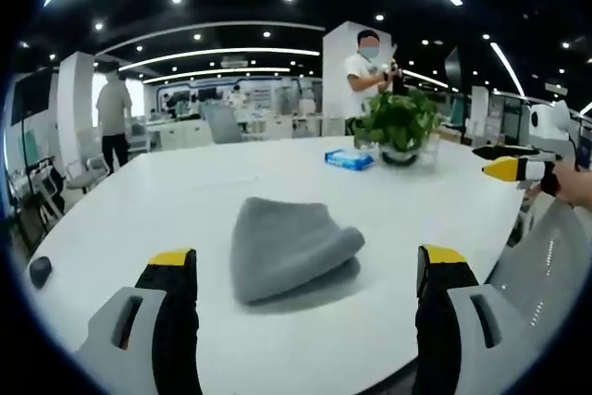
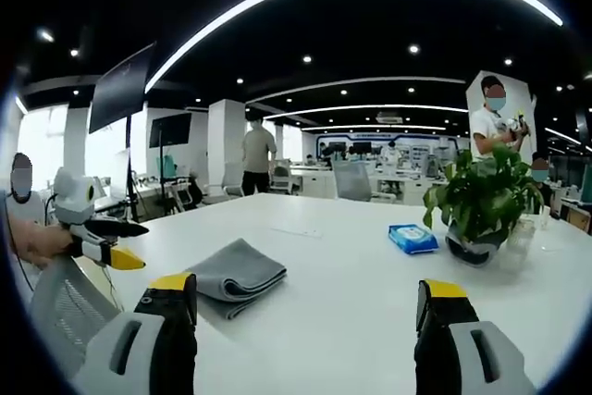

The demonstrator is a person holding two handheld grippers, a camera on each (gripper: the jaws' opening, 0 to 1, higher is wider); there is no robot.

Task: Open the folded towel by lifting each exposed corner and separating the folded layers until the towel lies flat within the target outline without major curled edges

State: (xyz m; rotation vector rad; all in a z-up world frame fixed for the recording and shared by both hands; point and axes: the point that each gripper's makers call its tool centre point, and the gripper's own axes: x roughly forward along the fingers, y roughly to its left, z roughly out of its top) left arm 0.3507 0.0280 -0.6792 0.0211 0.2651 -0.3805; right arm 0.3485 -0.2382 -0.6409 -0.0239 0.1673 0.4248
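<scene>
- Two grippers, left (image 1: 305, 270) and right (image 2: 305, 298), hovered with jaws wide, holding nothing.
- Folded towel (image 1: 282, 247) lay on the white surface (image 1: 185, 191).
- Pinching several layers together could drag it rather than unfold it.

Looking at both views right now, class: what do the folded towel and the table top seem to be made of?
Towel: seemingly soft grey cloth with a matte, faintly fuzzy surface; it slumps in rounded folds, so perhaps microfibre or terry. Table: hard, smooth and white with a soft sheen, probably laminate or painted board; the exact material cannot be told.
</scene>
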